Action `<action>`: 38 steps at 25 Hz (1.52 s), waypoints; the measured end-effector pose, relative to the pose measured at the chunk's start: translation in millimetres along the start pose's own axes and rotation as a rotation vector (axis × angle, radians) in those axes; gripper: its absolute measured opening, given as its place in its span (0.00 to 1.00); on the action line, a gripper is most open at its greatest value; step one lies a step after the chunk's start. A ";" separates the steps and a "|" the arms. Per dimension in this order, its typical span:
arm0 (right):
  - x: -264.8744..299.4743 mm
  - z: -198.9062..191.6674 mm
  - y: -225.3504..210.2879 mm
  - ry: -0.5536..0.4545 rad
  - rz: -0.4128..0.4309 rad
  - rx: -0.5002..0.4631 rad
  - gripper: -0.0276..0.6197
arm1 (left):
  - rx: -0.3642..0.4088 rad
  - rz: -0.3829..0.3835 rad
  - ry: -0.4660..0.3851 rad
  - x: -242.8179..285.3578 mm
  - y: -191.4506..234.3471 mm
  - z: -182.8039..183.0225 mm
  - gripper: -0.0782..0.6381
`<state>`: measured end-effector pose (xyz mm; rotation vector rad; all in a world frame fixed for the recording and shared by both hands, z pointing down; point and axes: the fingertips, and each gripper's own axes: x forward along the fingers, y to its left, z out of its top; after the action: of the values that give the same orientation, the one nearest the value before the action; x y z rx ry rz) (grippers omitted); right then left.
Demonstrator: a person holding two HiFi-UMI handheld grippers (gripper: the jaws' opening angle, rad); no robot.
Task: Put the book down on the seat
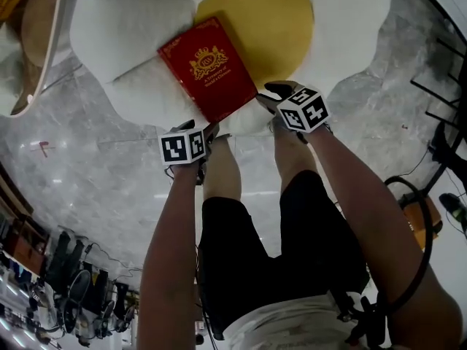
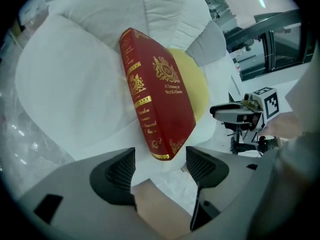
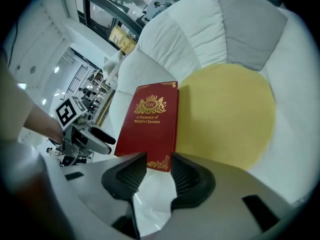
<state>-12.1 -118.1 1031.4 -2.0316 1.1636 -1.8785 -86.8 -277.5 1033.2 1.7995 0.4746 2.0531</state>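
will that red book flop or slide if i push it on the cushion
Probably stiff: the red book has hard covers and a thick spine, so it should lift as one slab, fairly heavy. It lies across a puffy white petal and the yellow centre, so a push may rock it rather than slide it.

Red book flat on seat, beyond right gripper's parted jaws
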 end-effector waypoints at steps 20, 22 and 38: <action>-174.8 60.1 46.3 -0.121 0.030 -0.174 0.08 | 0.028 0.003 -0.198 -118.0 -134.8 -3.7 0.13; -188.3 65.4 56.1 -0.139 0.045 -0.174 0.08 | -0.001 -0.038 -0.264 -137.5 -145.8 -2.3 0.13; -310.7 102.4 138.9 -0.230 0.179 -0.299 0.07 | 0.082 -0.054 -0.585 -286.9 -244.2 21.8 0.12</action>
<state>43.8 -64.6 684.5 -2.1324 1.5757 -1.4158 -18.5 -202.1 669.8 2.2788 0.4278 1.3862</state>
